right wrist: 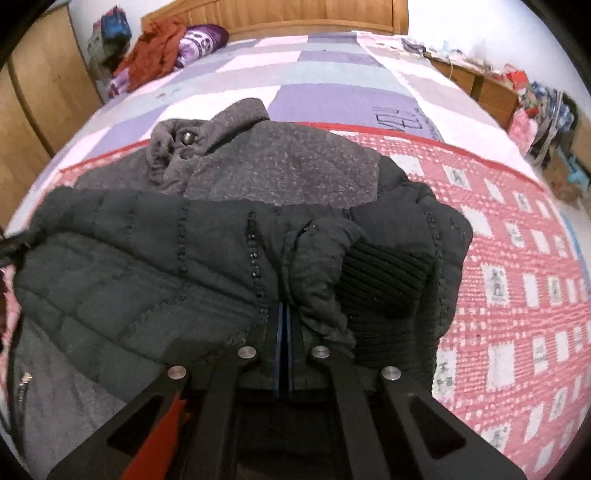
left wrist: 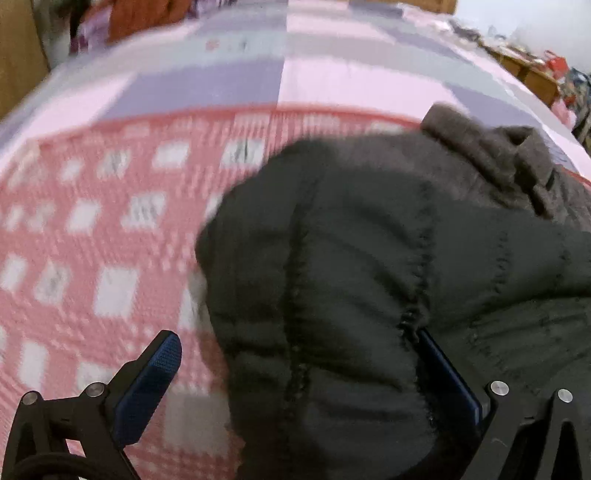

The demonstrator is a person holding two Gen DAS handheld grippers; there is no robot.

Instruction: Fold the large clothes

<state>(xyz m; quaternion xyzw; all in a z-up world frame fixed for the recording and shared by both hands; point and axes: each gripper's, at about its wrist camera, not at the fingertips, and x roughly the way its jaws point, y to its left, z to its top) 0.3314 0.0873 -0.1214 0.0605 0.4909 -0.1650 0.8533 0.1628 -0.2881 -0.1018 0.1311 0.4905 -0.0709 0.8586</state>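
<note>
Up close on the right side: right gripper (right wrist: pixel 284 325) with jaws pressed together, pinching a bunched fold of the black quilted jacket (right wrist: pixel 155 266) right where the grey lining meets the ribbed cuff (right wrist: pixel 384 280). Over on the other side: left gripper (left wrist: pixel 295 354) spread wide, one blue pad hanging over the pink checked blanket (left wrist: pixel 85 236), the other tucked against a quilted seam, bulky fabric sitting between them but nothing squeezed yet. Lots of motion blur in the left view, so no telling exactly how deep the fabric sits.

Jacket spread across the near half of the bed, on top of the pink blanket, partly doubled over, grey collar (right wrist: pixel 207 140) with its snap pointing away toward the headboard (right wrist: pixel 288 14). Further out: purple and pink patchwork bedsheet (right wrist: pixel 325 74), a heap of orange clothes (right wrist: pixel 159 48) and a purple pillow by the headboard, cluttered shelves off to the right.

Worries from here: puffy padding, thin pinch on the right, so probably easy to lose on a hard pull. With the left wide open, only one corner lifted, fold likely to go lopsided. Also a fair chance of closing on the blanket along with the jacket.
</note>
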